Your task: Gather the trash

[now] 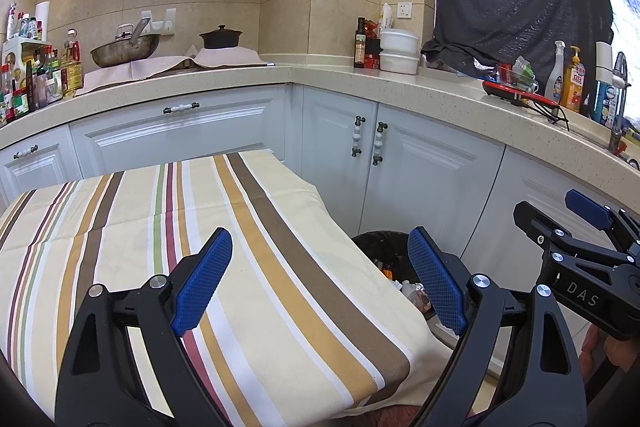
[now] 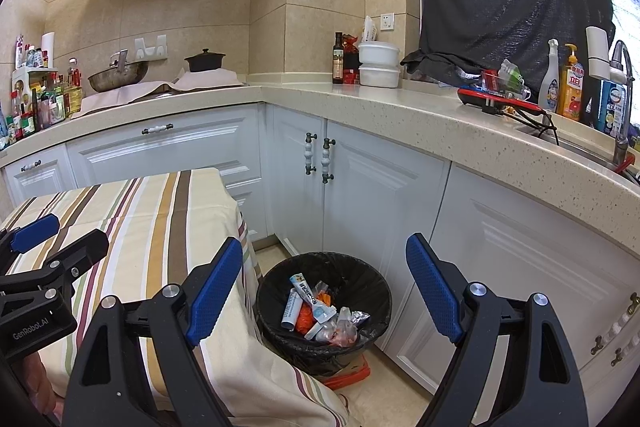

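Two grippers hang side by side, both with jaws spread wide and nothing between the blue pads. The left gripper (image 1: 320,279) sits over the striped cloth (image 1: 160,227) that covers the desk (image 2: 120,211), its right pad past the cloth's edge and above the bin (image 1: 384,247). The right gripper (image 2: 324,291) points down at that bin (image 2: 360,275), which stands on the floor below and ahead of it, between the desk's draped corner and the white cabinets (image 2: 360,187). The bin is lined with a black bag and holds the trash (image 2: 320,315): a white and blue tube, orange scraps and clear crumpled wrappers, all lying inside. A red flat thing (image 2: 348,375) shows under the bin's near side. Beyond both grippers runs the counter (image 2: 400,107) with a wok (image 2: 116,75), a dark pot (image 2: 204,61) and bottles.
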The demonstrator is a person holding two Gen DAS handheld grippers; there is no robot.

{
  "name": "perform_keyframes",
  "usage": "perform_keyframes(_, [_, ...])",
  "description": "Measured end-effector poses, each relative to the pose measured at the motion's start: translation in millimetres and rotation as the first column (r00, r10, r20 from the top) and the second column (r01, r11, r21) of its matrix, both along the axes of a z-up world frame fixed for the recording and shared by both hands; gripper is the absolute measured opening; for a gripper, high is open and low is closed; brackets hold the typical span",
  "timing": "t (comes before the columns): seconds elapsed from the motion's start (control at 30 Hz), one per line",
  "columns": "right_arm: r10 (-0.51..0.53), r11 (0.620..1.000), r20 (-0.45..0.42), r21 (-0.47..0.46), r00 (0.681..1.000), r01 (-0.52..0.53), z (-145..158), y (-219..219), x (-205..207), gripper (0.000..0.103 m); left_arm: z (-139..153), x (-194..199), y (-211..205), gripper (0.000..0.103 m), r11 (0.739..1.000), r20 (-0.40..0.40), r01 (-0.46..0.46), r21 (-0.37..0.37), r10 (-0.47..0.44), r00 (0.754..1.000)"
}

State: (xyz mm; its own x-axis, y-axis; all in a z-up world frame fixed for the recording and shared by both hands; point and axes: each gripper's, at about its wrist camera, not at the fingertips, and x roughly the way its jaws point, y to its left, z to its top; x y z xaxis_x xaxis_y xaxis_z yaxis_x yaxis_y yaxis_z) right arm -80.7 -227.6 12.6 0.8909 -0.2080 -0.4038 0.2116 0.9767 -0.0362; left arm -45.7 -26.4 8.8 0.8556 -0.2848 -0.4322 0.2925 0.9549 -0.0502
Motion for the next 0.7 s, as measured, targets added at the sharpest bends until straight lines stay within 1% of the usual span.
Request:
perform_keyframes(0.63, [0.001, 1.0, -0.001, 0.003, 1.0, -0.001, -1.4, -0.2, -0.4, 0.081, -0.2, -1.2, -0.4, 0.087, 1.0, 0.004, 0.0, 0.004, 0.0, 1.0])
perform_keyframes(0.7, [0.0, 1.0, -0.001, 0.003, 1.0, 0.0, -1.6, 0.0, -0.4, 0.081, -0.1, -2.5, -1.6, 0.092, 1.0, 0.008, 0.005, 0.008, -0.006, 1.0])
